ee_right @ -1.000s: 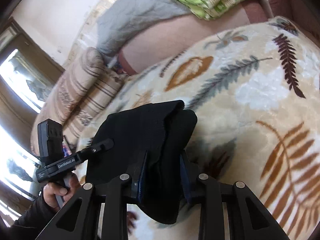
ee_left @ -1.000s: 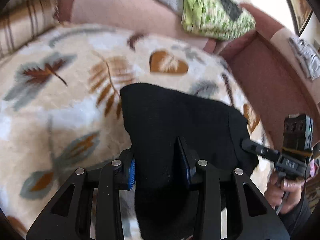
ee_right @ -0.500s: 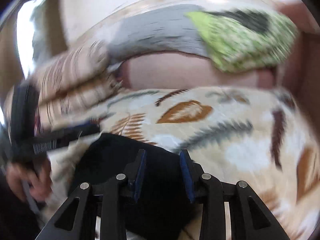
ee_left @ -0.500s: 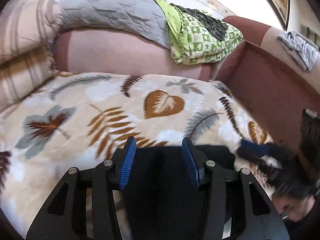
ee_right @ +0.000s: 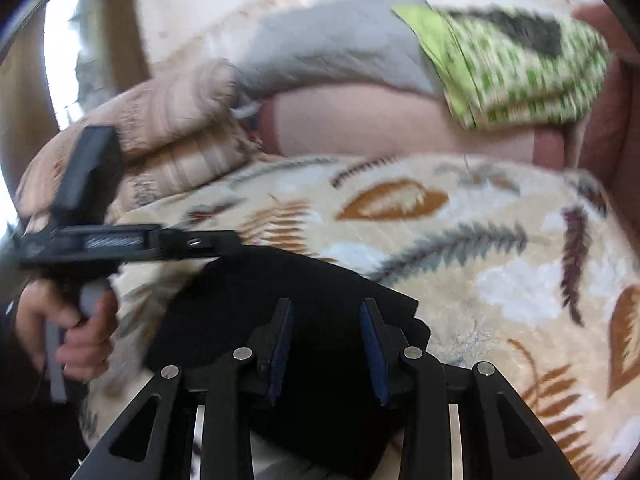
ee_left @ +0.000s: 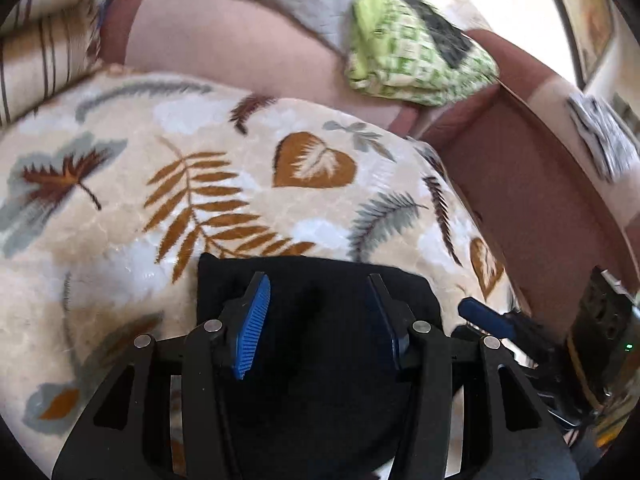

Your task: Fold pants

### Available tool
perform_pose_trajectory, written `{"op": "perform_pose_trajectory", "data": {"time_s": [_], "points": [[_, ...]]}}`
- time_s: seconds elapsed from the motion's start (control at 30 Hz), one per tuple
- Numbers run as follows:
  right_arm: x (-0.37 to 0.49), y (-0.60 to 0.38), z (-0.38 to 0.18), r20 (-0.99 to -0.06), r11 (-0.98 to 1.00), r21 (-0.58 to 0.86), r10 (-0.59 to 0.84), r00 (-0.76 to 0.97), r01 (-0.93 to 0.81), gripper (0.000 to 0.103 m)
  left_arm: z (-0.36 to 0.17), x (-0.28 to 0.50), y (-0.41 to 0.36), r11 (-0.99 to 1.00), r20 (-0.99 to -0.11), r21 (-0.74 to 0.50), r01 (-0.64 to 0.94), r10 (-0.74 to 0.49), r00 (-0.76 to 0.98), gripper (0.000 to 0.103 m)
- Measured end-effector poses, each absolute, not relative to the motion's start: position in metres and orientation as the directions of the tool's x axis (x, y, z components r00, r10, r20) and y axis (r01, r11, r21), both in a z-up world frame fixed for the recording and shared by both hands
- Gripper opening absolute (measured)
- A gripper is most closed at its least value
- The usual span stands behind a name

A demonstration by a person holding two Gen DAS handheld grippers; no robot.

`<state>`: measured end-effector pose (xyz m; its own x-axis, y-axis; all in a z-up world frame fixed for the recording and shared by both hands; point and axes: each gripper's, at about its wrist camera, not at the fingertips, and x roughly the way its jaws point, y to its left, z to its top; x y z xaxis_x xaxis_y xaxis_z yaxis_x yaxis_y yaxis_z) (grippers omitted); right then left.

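Note:
The black pants [ee_left: 320, 360] lie folded into a compact block on the leaf-print blanket [ee_left: 120, 208] on the sofa seat. My left gripper [ee_left: 318, 312] is open just above the pants, holding nothing. My right gripper [ee_right: 325, 344] is open over the same pants [ee_right: 256, 304], also empty. The right gripper shows at the lower right of the left wrist view [ee_left: 488, 320]. The left gripper shows at the left of the right wrist view [ee_right: 192, 240], held by a hand.
A green patterned cloth [ee_left: 412, 64] and a grey blanket [ee_right: 328, 44] lie on the sofa back. Striped cushions [ee_right: 176, 144] sit at the left end. The brown sofa arm [ee_left: 532, 184] rises on the right, with a grey garment [ee_left: 604, 136] on top.
Both grippers were shut on the pants a second ago. They have let go and opened, and the pants now rest folded on the blanket beneath them.

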<state>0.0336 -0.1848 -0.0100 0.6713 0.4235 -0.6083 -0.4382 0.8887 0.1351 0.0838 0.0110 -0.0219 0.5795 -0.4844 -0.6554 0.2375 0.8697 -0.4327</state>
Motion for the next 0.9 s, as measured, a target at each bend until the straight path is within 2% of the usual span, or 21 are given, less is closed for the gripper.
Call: {"op": "perform_pose_trajectory", "data": {"time_s": [0.03,0.1,0.13,0.17,0.2,0.27,0.37,0.5,0.57,0.7,0.77,0.9], "points": [[0.027,-0.182,-0.012,-0.627,0.889,0.111,0.409,0.663,-0.444,0.033,-0.025,0.078,0.004,0.882,-0.676,-0.404,0.243,-0.467,0.57,0.048],[0.031,-0.175,-0.042,-0.755,0.911,0.07,0.314,0.576,-0.405,0.033,-0.045,0.076,-0.01,0.903,-0.742,-0.358,0.238,-0.429,0.516,0.05],[0.032,-0.176,-0.052,-0.774,0.917,0.074,0.301,0.557,-0.393,0.034,-0.054,0.07,-0.019,0.926,-0.75,-0.291,0.24,-0.376,0.543,0.05],[0.029,-0.179,-0.051,-0.744,0.918,0.09,0.321,0.586,-0.387,0.035,-0.055,0.067,-0.027,0.94,-0.741,-0.224,0.258,-0.336,0.581,0.053],[0.03,-0.178,-0.048,-0.747,0.918,0.091,0.32,0.583,-0.386,0.035,-0.056,0.064,-0.034,0.943,-0.742,-0.185,0.276,-0.318,0.59,0.062],[0.029,-0.179,-0.046,-0.752,0.919,0.088,0.314,0.58,-0.384,0.035,-0.054,0.062,-0.04,0.946,-0.744,-0.163,0.28,-0.304,0.595,0.066],[0.019,-0.181,-0.037,-0.728,0.935,0.103,0.303,0.615,-0.339,0.035,-0.046,0.054,-0.036,0.958,-0.753,-0.16,0.236,-0.273,0.599,0.066],[-0.012,-0.18,-0.017,-0.65,0.944,0.072,0.289,0.703,-0.322,0.035,-0.023,0.021,-0.034,0.989,-0.721,-0.035,0.146,-0.126,0.681,0.066],[-0.028,-0.177,-0.013,-0.639,0.957,0.034,0.243,0.73,-0.29,0.035,-0.015,0.001,-0.03,0.993,-0.698,-0.018,0.114,-0.094,0.71,0.067],[-0.056,-0.179,-0.02,-0.651,0.966,0.059,0.228,0.724,-0.251,0.035,-0.015,-0.048,-0.021,0.998,-0.653,0.0,0.062,-0.047,0.756,0.089],[-0.066,-0.174,-0.026,-0.663,0.968,0.032,0.208,0.719,-0.25,0.035,-0.025,-0.067,-0.016,0.999,-0.655,0.0,0.033,-0.025,0.756,0.097],[-0.079,-0.163,-0.04,-0.694,0.961,-0.025,0.181,0.697,-0.274,0.035,-0.034,-0.083,-0.015,0.999,-0.663,0.028,0.025,-0.001,0.748,0.101]]}}
